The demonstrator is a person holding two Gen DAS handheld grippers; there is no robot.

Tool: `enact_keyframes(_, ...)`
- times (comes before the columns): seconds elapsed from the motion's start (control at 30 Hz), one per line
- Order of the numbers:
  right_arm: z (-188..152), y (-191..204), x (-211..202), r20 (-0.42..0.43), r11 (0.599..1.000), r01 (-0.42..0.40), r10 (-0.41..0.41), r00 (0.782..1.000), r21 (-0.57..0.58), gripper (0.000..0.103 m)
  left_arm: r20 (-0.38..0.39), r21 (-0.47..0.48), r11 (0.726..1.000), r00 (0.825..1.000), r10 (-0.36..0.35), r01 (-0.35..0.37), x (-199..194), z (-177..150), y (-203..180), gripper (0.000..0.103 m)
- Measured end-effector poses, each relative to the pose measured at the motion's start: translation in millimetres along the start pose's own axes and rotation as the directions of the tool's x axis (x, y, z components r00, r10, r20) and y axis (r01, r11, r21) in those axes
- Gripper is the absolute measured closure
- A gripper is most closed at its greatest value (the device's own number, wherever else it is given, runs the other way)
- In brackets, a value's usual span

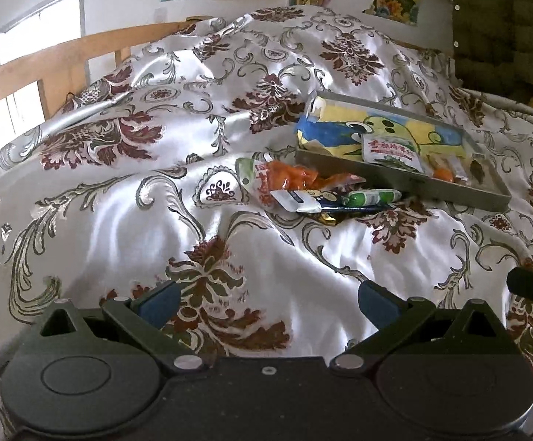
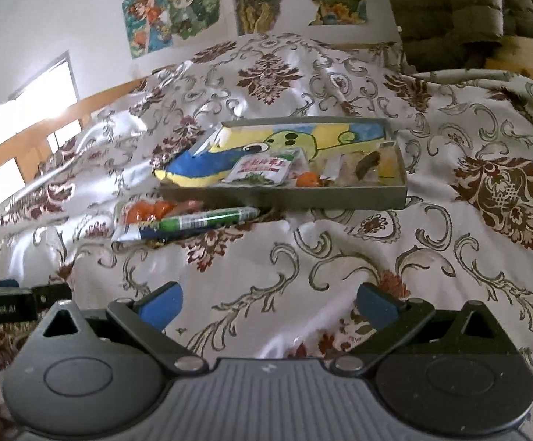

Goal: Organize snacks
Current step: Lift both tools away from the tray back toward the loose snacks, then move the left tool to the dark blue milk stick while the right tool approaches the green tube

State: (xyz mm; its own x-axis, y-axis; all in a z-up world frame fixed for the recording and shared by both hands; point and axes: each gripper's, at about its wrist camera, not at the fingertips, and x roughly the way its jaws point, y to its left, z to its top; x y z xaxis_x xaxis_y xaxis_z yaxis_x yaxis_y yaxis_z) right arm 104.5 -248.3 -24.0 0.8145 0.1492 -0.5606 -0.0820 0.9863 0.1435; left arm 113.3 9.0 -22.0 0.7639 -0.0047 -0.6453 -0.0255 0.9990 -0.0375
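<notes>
A shallow grey tray lies on the bed, lined with a yellow and blue cartoon sheet. Inside it sit a white and green packet and several small wrapped snacks. In front of the tray's left end is a loose pile: an orange snack bag, a green and white stick pack and a white pouch. My left gripper and right gripper both hover open and empty, well short of the pile.
A satin bedspread with maroon floral print covers the bed in folds. A wooden bed rail runs along the left, posters hang on the wall, and an olive quilted cushion stands at the back right.
</notes>
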Motion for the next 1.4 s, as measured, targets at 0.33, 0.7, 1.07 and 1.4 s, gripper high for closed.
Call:
enact_keyframes(0.33, 1, 3, 11, -0.025, 1.000, -0.025, 0.025, 0.999, -0.013, 0.000, -0.005, 0.085, 0.996, 1.000, 0.006, -0.005, 13, 16, -2, 0.001)
enact_keyframes(0.7, 6, 13, 35, -0.062, 0.992, -0.115, 0.112, 0.992, -0.045, 0.000, 0.004, 0.302, 0.953, 1.000, -0.013, 0.011, 38, 29, -12, 0.001)
enact_keyframes(1.07, 32, 2, 74, -0.052, 0.964, -0.261, 0.263, 0.963, 0.040, 0.000, -0.031, 0.512, 0.853, 0.994, -0.102, 0.103, 56, 52, -31, 0.001)
enact_keyframes(1.4, 67, 1, 140, -0.086, 0.916, -0.353, 0.374, 0.924, 0.193, 0.000, -0.074, 0.667, 0.714, 0.973, -0.219, 0.211, 79, 67, -34, 0.001)
